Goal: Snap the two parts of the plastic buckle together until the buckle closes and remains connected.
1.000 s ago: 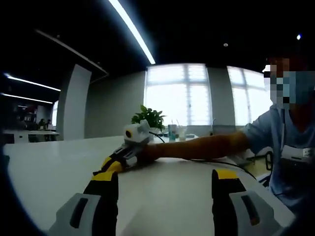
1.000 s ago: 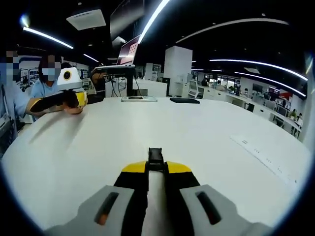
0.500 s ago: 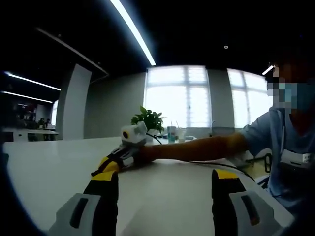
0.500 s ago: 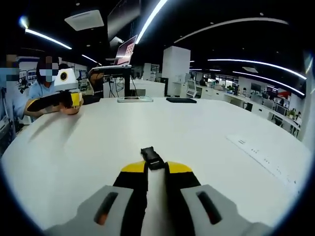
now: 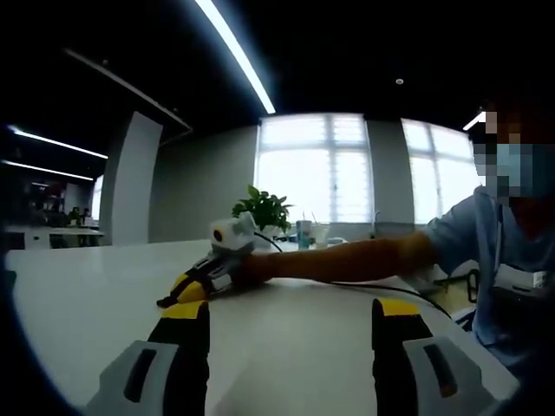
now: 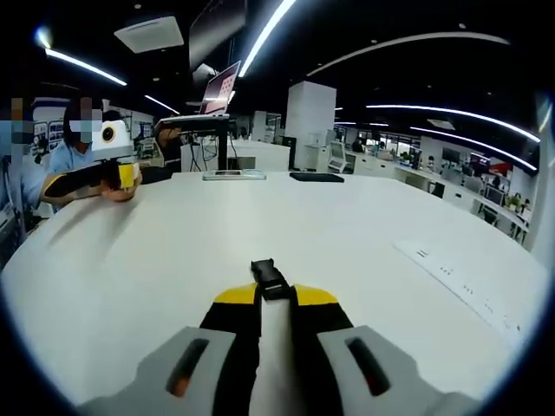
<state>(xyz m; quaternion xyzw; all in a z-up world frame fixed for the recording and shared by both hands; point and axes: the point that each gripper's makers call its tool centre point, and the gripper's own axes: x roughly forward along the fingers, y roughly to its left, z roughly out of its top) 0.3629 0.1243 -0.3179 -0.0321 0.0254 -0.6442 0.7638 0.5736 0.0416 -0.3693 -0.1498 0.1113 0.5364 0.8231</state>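
Jaws of our right gripper [image 6: 276, 299] are clamped on a small black buckle part [image 6: 270, 279] that juts just past the yellow tips, tilted, above the white table [image 6: 364, 234]. Our left gripper [image 5: 290, 316] stands with its jaws wide apart over the same table, the right gripper ahead of it.

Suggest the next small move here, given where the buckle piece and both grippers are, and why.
Probably bring the two grippers together. The right gripper is shut on a black buckle piece over the white table, while the left gripper is open with nothing between its jaws, and no mating piece is visible.
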